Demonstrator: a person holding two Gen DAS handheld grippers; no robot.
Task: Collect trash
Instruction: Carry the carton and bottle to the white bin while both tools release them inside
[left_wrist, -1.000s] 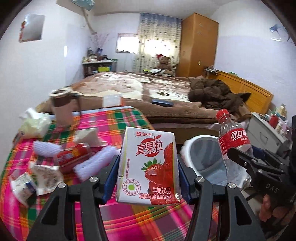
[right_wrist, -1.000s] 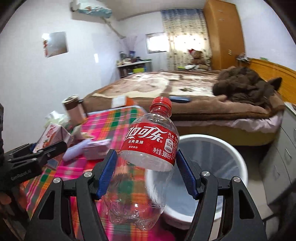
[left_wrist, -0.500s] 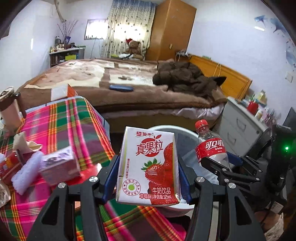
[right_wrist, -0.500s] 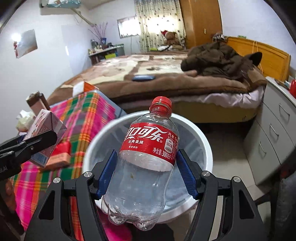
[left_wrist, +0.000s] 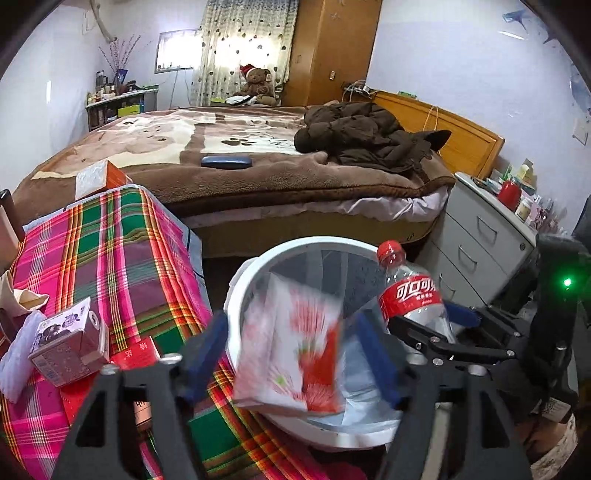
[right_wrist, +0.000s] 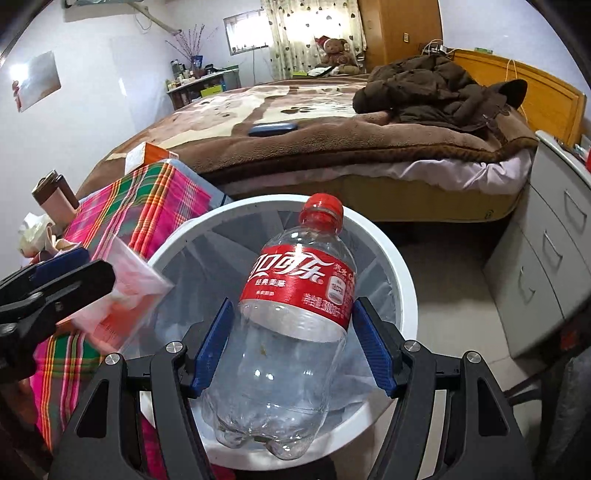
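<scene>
My left gripper (left_wrist: 291, 354) is open over the near rim of the white trash bin (left_wrist: 240, 291). The strawberry milk carton (left_wrist: 291, 343) is blurred and tilted between the spread jaws, dropping free. My right gripper (right_wrist: 291, 347) is over the same bin (right_wrist: 399, 266). The clear Coca-Cola bottle (right_wrist: 291, 332) with a red cap leans tilted between its blue pads (right_wrist: 212, 343), and small gaps show at both sides. The bottle also shows in the left wrist view (left_wrist: 410, 295), and the falling carton shows in the right wrist view (right_wrist: 122, 295).
A table with a pink-green plaid cloth (left_wrist: 110, 251) stands left of the bin, holding a purple drink carton (left_wrist: 68, 343), a red packet (left_wrist: 136, 354) and wrappers. A bed (left_wrist: 240, 158) lies behind. Grey drawers (left_wrist: 484, 240) stand to the right.
My left gripper has opened and let go of the milk carton, which now falls toward the bin. The bottle has tilted in the right gripper, whose jaws have widened slightly.
</scene>
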